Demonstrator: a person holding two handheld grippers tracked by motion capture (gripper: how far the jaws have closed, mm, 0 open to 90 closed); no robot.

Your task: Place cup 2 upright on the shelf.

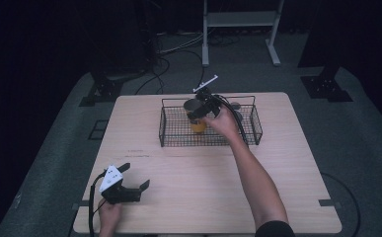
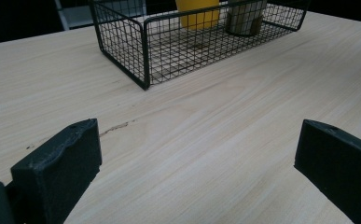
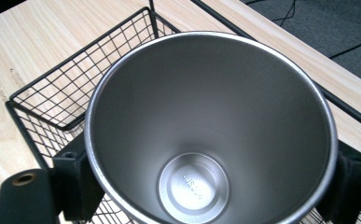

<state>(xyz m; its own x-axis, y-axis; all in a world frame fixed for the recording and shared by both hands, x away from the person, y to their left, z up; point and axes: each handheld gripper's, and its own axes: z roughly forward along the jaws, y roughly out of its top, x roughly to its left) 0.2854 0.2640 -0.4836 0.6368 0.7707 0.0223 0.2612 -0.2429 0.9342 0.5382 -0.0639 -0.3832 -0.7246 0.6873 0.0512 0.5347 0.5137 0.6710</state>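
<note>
Steel cup [image 3: 211, 135] clamped between the jaws of the right gripper [image 1: 198, 109], held over the left part of a black wire basket [image 1: 250, 132] that sits toward the table's [image 1: 277, 197] far edge. Below the cup, inside the basket, stands a yellow cup [image 2: 197, 14], with a grey cup [image 2: 246, 18] beside it. Near the front left corner, the left gripper [image 1: 135, 177] rests with jaws spread wide, nothing between them.
</note>
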